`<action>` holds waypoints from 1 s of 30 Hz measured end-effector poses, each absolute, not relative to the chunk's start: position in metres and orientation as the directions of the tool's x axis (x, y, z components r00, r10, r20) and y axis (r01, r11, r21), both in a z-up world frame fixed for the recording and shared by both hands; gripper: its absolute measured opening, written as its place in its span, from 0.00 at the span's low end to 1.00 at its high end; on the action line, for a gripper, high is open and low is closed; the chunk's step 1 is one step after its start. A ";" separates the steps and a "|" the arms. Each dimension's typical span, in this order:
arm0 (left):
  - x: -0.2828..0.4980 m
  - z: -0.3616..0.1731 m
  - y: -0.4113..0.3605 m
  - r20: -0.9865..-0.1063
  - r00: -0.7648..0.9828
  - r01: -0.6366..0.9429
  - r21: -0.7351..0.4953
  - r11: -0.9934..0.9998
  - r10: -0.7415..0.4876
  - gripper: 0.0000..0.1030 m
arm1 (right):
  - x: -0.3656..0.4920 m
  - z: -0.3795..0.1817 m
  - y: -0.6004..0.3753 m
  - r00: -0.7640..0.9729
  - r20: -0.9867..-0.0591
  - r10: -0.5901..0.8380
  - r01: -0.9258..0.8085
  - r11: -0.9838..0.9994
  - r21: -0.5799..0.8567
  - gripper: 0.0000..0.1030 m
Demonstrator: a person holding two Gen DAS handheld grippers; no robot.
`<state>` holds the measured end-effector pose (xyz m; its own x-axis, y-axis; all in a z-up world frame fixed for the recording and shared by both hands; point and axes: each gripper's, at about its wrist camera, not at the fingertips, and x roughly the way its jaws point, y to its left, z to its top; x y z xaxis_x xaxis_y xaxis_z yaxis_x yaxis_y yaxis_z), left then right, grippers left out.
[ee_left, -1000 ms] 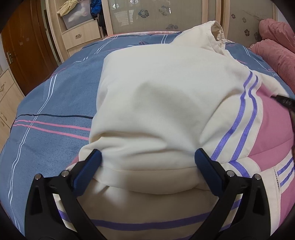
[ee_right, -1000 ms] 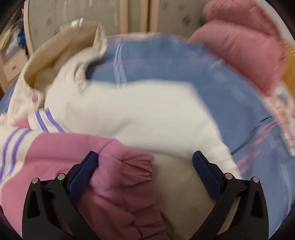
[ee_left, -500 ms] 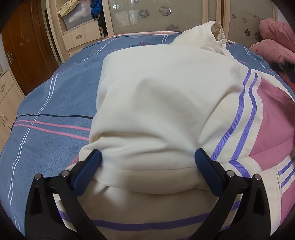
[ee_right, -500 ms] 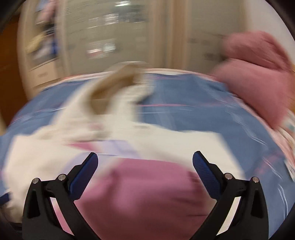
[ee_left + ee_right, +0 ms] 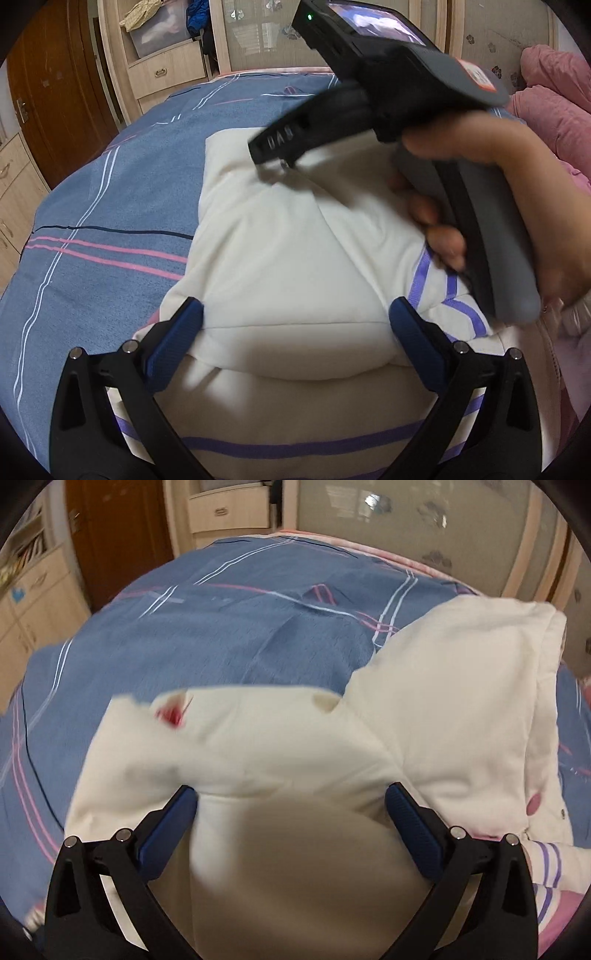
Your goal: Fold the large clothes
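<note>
A cream hooded jacket (image 5: 280, 251) with purple stripes and pink panels lies partly folded on the blue bed. My left gripper (image 5: 295, 325) is open, its blue pads either side of a cream fold, low over the jacket. My right gripper (image 5: 291, 808) is open over the cream cloth, with the hood (image 5: 480, 686) to its right. In the left wrist view the right gripper's black body (image 5: 369, 103) and the hand holding it reach across the jacket from the right.
The blue striped bedspread (image 5: 110, 206) lies to the left and beyond the jacket. Pink pillows (image 5: 554, 99) sit at the right. A wooden dresser and wardrobe (image 5: 162, 70) stand behind the bed, with a brown door (image 5: 48, 99) at left.
The right gripper has swung left across the jacket and now hangs over its cream part, in the left camera's sight. The cream fold lies flatter. The left gripper has stayed put.
</note>
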<state>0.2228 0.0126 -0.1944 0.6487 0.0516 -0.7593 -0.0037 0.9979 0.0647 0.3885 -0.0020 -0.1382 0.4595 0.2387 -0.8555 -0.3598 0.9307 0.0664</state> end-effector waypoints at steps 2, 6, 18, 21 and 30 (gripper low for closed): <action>0.223 -0.194 0.012 -0.762 0.646 -0.003 0.063 0.998 0.050 0.98 | 0.386 -0.130 0.001 0.452 -0.863 0.228 -0.349 0.935 0.064 0.99; 0.223 -0.193 0.012 -0.762 0.645 -0.006 0.058 0.998 0.048 0.98 | 0.362 -0.086 0.010 0.451 -0.810 0.374 -0.480 0.867 0.133 0.99; 0.221 -0.192 0.019 -0.767 0.638 -0.038 0.046 0.998 0.059 0.98 | 0.390 -0.145 0.075 0.333 -0.902 0.275 -0.592 0.806 0.027 0.99; 0.221 -0.193 0.016 -0.769 0.636 -0.034 0.058 0.998 0.066 0.98 | 0.386 -0.143 0.073 0.402 -0.863 0.306 -0.601 0.799 0.003 0.99; 0.216 -0.195 0.011 -0.770 0.634 -0.026 0.066 0.997 0.067 0.98 | 0.348 -0.090 -0.016 0.542 -0.759 0.361 -0.487 0.871 0.066 0.99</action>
